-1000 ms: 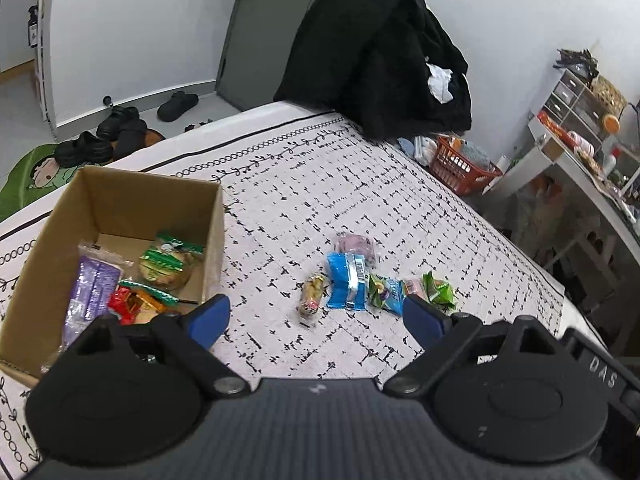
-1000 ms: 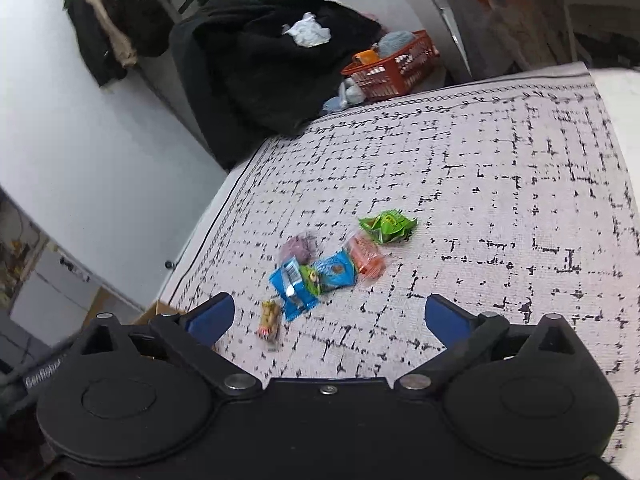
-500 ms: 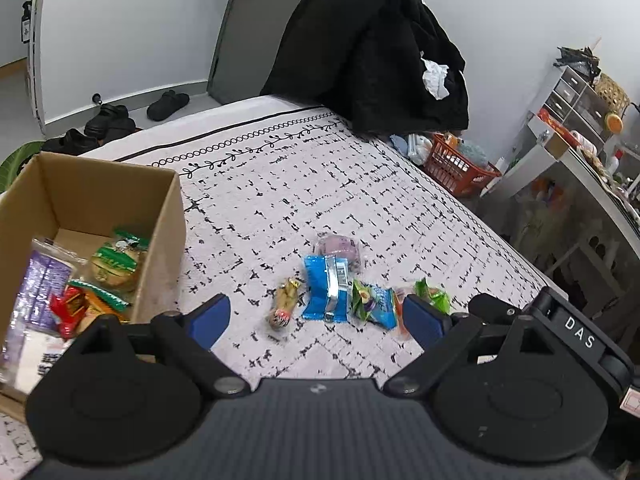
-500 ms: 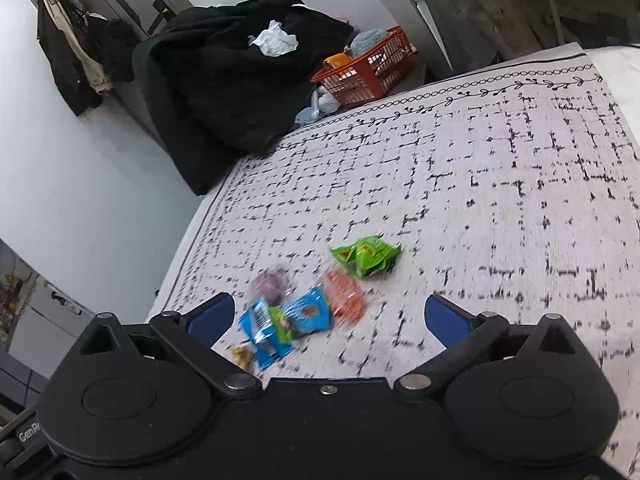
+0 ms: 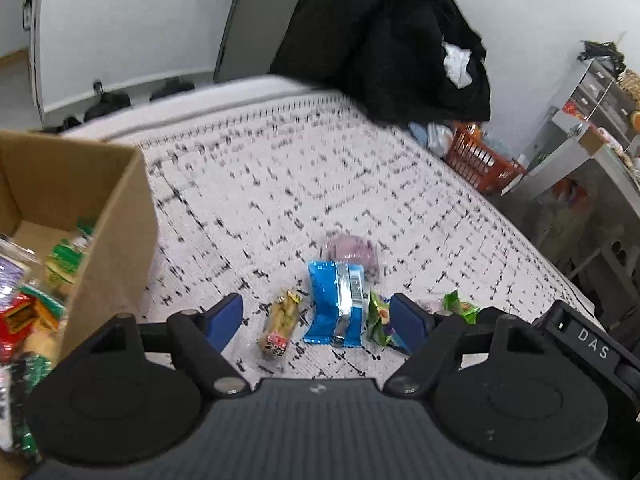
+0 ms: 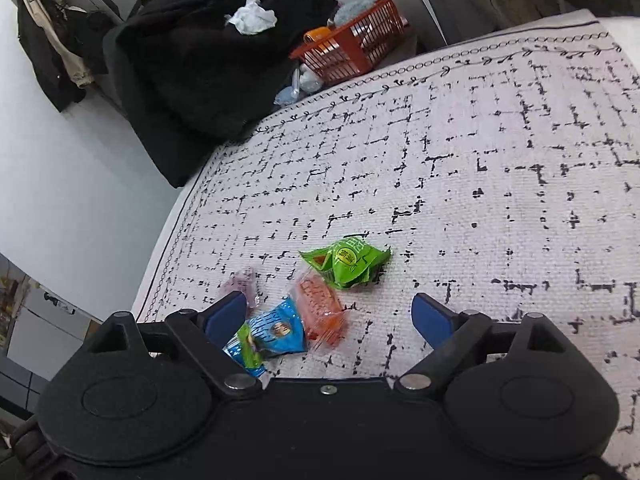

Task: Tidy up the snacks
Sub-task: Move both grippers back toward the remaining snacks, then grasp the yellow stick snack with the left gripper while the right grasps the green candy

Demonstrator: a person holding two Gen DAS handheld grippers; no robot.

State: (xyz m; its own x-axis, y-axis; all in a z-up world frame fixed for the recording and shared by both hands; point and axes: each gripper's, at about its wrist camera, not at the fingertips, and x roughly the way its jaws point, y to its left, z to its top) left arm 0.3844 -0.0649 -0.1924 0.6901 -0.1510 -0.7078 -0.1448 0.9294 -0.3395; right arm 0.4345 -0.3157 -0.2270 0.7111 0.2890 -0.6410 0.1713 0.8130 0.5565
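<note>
The loose snacks lie in a tight cluster on the patterned bed cover (image 6: pixel 480 152): a blue packet (image 5: pixel 336 304) in the middle, a small yellowish stick snack (image 5: pixel 280 326) just to its left, a purple-wrapped piece (image 5: pixel 352 250) behind it, then a blue-and-green packet (image 6: pixel 272 334), an orange one (image 6: pixel 322 310) and a green one (image 6: pixel 346 260) on the far side. The cardboard box (image 5: pixel 116 216), already holding several packets, stands to the left of the pile.

Both claws hover low over this cluster, empty. The left claw (image 5: pixel 318 318) has its jaws wide, straddling the stick snack and the blue packet; the right claw (image 6: pixel 330 318) is equally wide above the orange and blue-and-green packets.

The likely trouble is the crowding. Closing either claw here could pinch two wrappers at once, or nudge a neighbour aside. The wrappers look slick and crinkly, so a shallow pinch may slip, and the soft cover could bunch up between the fingers. The two claws also work close together and could knock each other.
</note>
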